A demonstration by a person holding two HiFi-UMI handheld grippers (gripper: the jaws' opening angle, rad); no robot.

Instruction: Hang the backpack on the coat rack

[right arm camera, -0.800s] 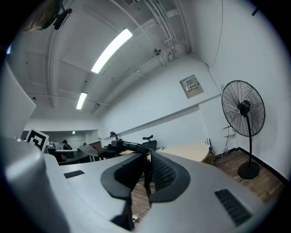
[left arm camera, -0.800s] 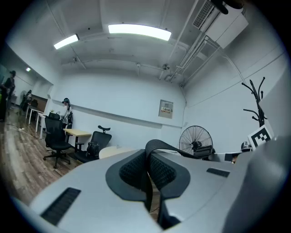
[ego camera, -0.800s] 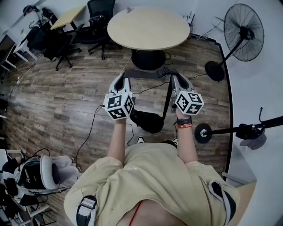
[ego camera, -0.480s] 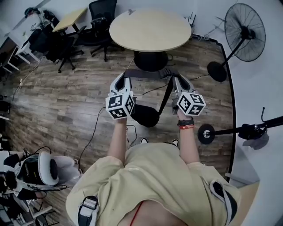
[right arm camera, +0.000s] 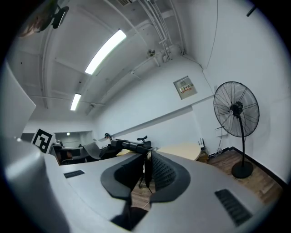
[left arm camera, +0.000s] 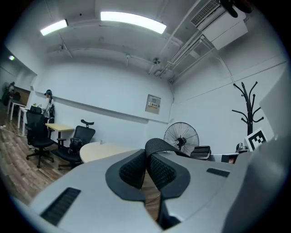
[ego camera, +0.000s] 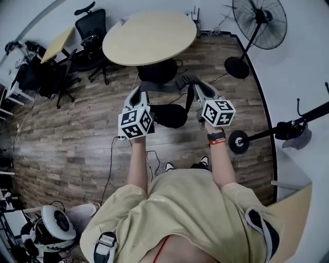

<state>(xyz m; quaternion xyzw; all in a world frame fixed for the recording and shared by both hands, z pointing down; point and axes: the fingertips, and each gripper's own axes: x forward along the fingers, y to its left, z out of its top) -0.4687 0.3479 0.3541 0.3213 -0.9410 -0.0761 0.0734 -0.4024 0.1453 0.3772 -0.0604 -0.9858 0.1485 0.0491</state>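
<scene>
The black backpack (ego camera: 169,115) hangs above the wooden floor between my two grippers, which point level and away from me. My left gripper (ego camera: 140,93) is shut on a mesh shoulder strap (left arm camera: 158,145) that loops up out of its pads (left arm camera: 136,169). My right gripper (ego camera: 199,91) is shut on a thin dark strap (right arm camera: 146,169) pinched between its pads (right arm camera: 160,172). A strap (ego camera: 163,86) stretches from one gripper to the other. The black coat rack (ego camera: 288,129) stands at the right by the white wall, with its round base (ego camera: 238,142) beside my right wrist. Its branched top (left arm camera: 248,105) shows in the left gripper view.
A round beige table (ego camera: 149,37) stands straight ahead, and a pedestal fan (ego camera: 259,15) is at the far right. Office chairs (ego camera: 88,32) and desks fill the far left. Cables (ego camera: 110,159) trail over the floor by my feet.
My view has swung to the right: the table and fan have slid left and the coat rack is nearer. Both grippers keep their hold, and the backpack has swung up between them.
</scene>
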